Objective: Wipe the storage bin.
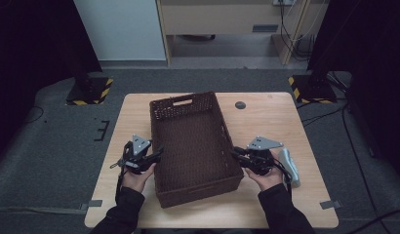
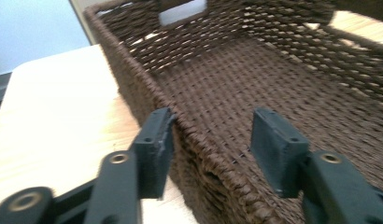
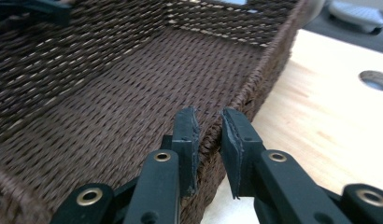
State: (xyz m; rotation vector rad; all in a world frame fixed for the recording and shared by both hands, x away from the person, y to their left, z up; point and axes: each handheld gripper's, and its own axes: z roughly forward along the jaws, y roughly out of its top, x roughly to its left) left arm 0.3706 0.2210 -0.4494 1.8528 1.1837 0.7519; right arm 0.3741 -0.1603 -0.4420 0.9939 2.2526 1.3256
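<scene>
On the wooden table [image 1: 276,112], the wicker basket [image 1: 193,141] is being gripped: right gripper [image 3: 208,135] clamps its rim; left gripper [image 2: 208,144] straddles spread, likely needing closure next.

1. The basket [image 2: 273,93] runs off the frame's top and right beyond the left tool [image 2: 213,149].
2. Beside the right tool [image 1: 239,155], a grey object [image 1: 290,168] is too indistinct to identify.

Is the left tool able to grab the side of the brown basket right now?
Probably yes. The left tool is open, with one jaw outside and one inside the basket wall, straddling its rim. Nothing sits between them, so closing should pinch it.
</scene>
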